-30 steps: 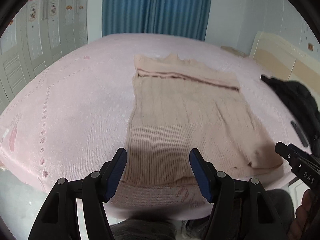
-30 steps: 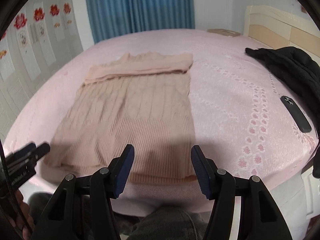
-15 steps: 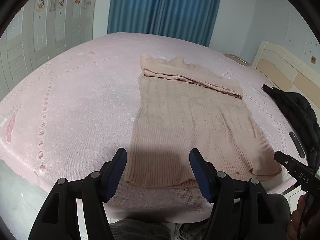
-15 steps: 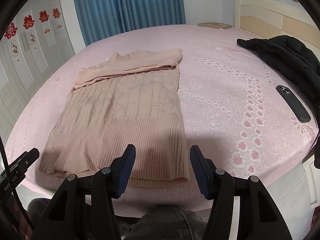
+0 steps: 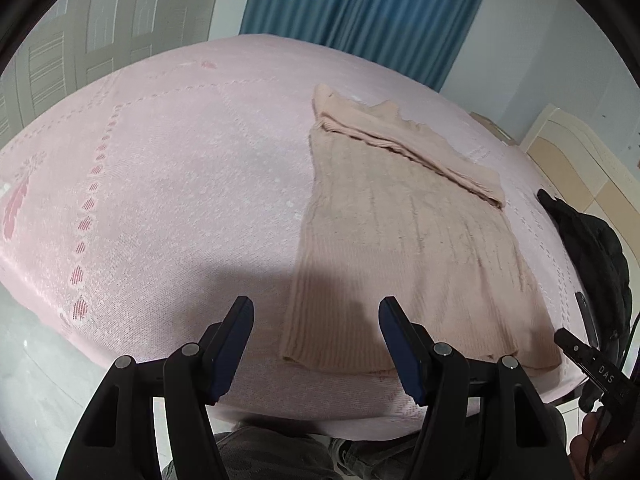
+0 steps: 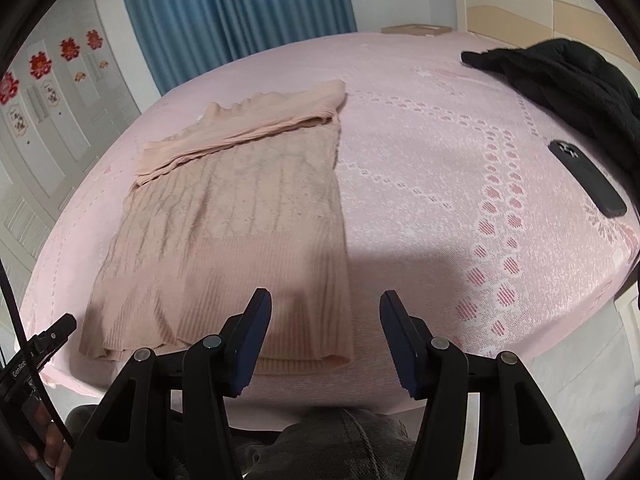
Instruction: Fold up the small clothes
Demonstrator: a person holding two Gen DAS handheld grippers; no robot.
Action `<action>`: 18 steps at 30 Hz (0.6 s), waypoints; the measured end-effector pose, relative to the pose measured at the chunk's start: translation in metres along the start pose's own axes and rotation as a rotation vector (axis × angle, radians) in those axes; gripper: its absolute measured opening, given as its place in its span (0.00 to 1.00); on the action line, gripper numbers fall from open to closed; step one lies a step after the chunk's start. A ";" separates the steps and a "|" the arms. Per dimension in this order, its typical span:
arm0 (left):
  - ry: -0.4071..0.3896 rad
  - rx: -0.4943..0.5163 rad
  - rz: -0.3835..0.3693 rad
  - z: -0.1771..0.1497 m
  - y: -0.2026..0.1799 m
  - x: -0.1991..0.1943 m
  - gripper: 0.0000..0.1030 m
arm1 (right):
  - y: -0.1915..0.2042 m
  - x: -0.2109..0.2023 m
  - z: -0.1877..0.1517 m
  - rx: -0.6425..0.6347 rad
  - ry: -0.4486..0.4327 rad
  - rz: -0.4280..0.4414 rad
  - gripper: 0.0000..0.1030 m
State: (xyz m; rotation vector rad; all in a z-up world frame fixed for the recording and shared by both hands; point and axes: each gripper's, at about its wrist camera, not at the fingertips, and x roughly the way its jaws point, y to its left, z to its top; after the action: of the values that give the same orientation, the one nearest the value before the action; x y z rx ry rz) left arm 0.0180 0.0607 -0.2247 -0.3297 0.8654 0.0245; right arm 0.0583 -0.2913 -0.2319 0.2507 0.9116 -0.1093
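Note:
A beige knitted sweater (image 5: pixel 404 232) lies flat on the pink bed, its sleeves folded across the top and its ribbed hem toward me. It also shows in the right wrist view (image 6: pixel 240 220). My left gripper (image 5: pixel 316 312) is open and empty, above the hem's left corner. My right gripper (image 6: pixel 325 306) is open and empty, above the hem's right corner. Neither gripper touches the sweater.
The pink patterned bedspread (image 5: pixel 160 168) covers the bed (image 6: pixel 440 160). A black garment (image 6: pixel 568 80) lies at the right, and a black phone (image 6: pixel 586 178) lies beside it. Blue curtains (image 5: pixel 360 12) hang behind, and a headboard (image 6: pixel 540 4) stands at the far right.
Both grippers have moved outward, the left one leftward and the right one rightward, so each now faces a hem corner. Both stay open. The sweater has not moved.

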 end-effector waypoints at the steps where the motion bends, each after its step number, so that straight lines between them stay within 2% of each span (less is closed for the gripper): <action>1: 0.002 -0.006 0.002 0.000 0.001 0.001 0.61 | -0.002 0.001 0.001 0.004 0.004 0.000 0.54; 10: 0.059 -0.057 -0.006 0.007 0.014 0.015 0.59 | -0.016 0.012 0.005 0.046 0.045 0.011 0.48; 14: 0.074 -0.035 -0.020 0.008 0.010 0.018 0.46 | -0.019 0.015 0.005 0.060 0.055 0.017 0.48; 18: 0.082 -0.027 -0.026 0.007 0.008 0.020 0.42 | -0.021 0.017 0.005 0.067 0.070 0.020 0.48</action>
State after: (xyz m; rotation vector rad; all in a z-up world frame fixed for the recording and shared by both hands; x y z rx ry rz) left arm 0.0353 0.0684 -0.2376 -0.3696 0.9426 -0.0010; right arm 0.0686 -0.3129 -0.2460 0.3275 0.9755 -0.1134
